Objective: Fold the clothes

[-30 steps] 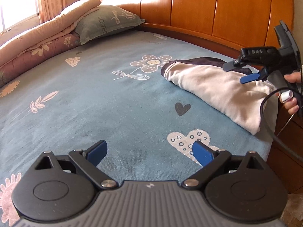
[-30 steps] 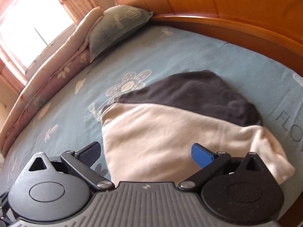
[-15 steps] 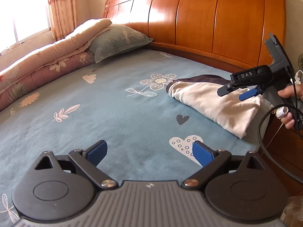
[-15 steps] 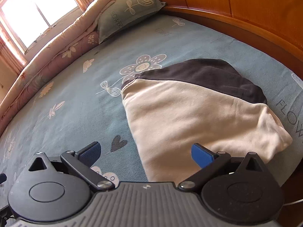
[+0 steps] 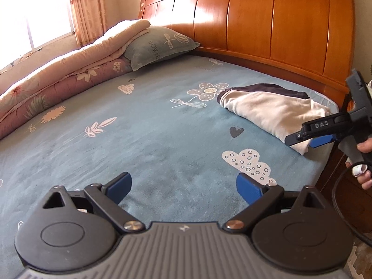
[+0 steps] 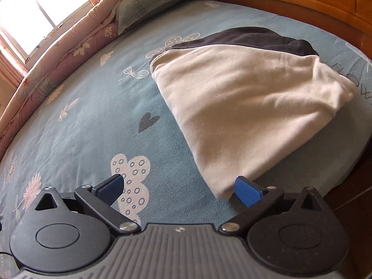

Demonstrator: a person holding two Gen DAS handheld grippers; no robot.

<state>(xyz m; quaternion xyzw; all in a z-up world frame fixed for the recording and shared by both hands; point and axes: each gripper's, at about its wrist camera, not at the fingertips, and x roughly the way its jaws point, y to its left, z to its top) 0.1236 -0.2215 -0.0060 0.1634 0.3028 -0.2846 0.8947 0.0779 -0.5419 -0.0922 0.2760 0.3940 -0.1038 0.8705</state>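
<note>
A folded cream garment with a dark panel [image 5: 272, 109] [image 6: 244, 107] lies flat on the blue patterned bed sheet [image 5: 151, 139], near the bed's right edge below the headboard. My left gripper [image 5: 183, 184] hovers open over bare sheet, well short of the garment, with nothing between its fingers. My right gripper [image 6: 179, 187] is open just in front of the garment's near corner, its right pad beside the cloth edge. In the left wrist view the right gripper [image 5: 304, 139] shows at the right, held by a person's hand [image 5: 365, 162], above the garment's near end.
A wooden headboard [image 5: 267, 30] runs along the back. A grey-green pillow [image 5: 160, 45] and a rolled floral quilt [image 5: 58, 74] lie along the far left under a bright window [image 5: 46, 11]. The bed's right edge drops off beside the garment, with a cable [image 5: 344, 211] hanging there.
Both grippers have drawn back from the garment, which stays put; more of the bed now shows. The right gripper has moved from over the cloth to just in front of its near corner.
</note>
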